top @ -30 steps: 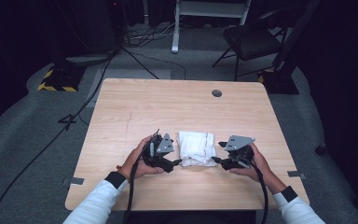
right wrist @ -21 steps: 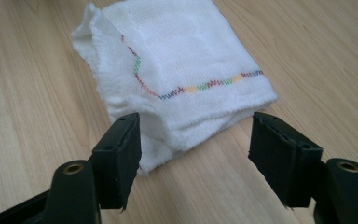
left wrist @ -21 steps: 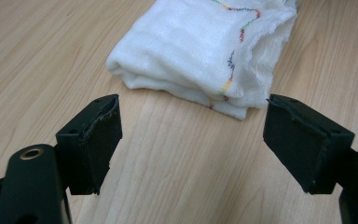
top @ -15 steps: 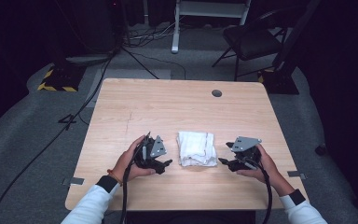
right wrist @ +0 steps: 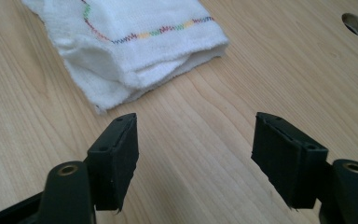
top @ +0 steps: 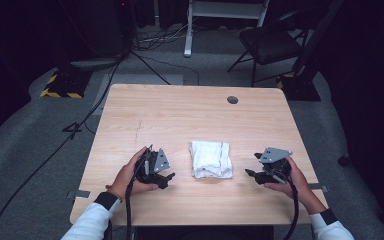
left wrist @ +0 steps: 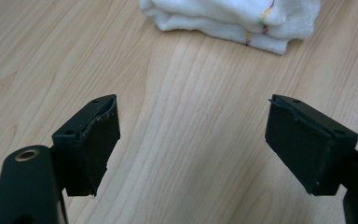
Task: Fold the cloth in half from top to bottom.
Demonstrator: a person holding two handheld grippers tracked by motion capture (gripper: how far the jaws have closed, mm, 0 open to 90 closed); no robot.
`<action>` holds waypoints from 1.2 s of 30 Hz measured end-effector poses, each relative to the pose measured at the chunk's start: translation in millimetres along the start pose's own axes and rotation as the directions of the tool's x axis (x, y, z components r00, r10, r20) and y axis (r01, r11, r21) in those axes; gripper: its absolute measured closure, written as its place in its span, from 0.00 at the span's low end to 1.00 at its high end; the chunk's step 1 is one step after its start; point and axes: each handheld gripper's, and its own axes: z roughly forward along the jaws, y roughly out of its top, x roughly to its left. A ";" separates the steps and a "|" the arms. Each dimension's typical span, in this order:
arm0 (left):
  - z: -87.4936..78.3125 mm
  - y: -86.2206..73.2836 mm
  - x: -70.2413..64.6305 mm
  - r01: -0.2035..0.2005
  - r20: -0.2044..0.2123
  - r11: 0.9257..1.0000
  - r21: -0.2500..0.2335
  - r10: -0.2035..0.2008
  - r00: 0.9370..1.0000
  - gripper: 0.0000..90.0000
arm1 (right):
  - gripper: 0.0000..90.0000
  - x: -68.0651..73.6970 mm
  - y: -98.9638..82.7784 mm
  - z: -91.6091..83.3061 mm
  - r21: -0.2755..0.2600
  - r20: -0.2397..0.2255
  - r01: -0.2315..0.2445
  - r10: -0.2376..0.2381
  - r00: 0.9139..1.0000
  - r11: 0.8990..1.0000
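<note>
My jaws stand apart on both grippers, left [top: 166, 176] and right [top: 250, 173], flanking the towel [top: 210, 158] on the bench [top: 180, 120]; I judge low, level approaches best.

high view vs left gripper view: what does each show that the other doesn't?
High view alone: the table's full outline, its cable hole, both hands, the right gripper, a chair and floor cables beyond.

Left gripper view alone: the left gripper close up, jaws open over bare wood, and the coloured stitching on the towel's stacked folds.

Both: the folded white towel lying on the wooden table, apart from the left gripper.
</note>
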 end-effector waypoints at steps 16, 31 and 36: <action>-9.1 -26.5 6.2 0.063 -0.018 0.998 0.025 -0.062 0.998 0.20 | 0.36 -6.3 -22.8 -7.3 0.038 0.046 -0.024 0.022 0.999 0.999; -21.1 -60.0 14.7 0.148 0.016 0.988 0.051 -0.149 0.989 0.20 | 0.36 -16.2 -64.3 -19.5 0.038 0.096 -0.115 0.111 0.989 0.993; -23.5 -70.0 19.7 0.197 0.023 0.979 0.043 -0.198 0.980 0.20 | 0.35 -20.6 -83.3 -23.6 0.029 0.109 -0.181 0.177 0.978 0.983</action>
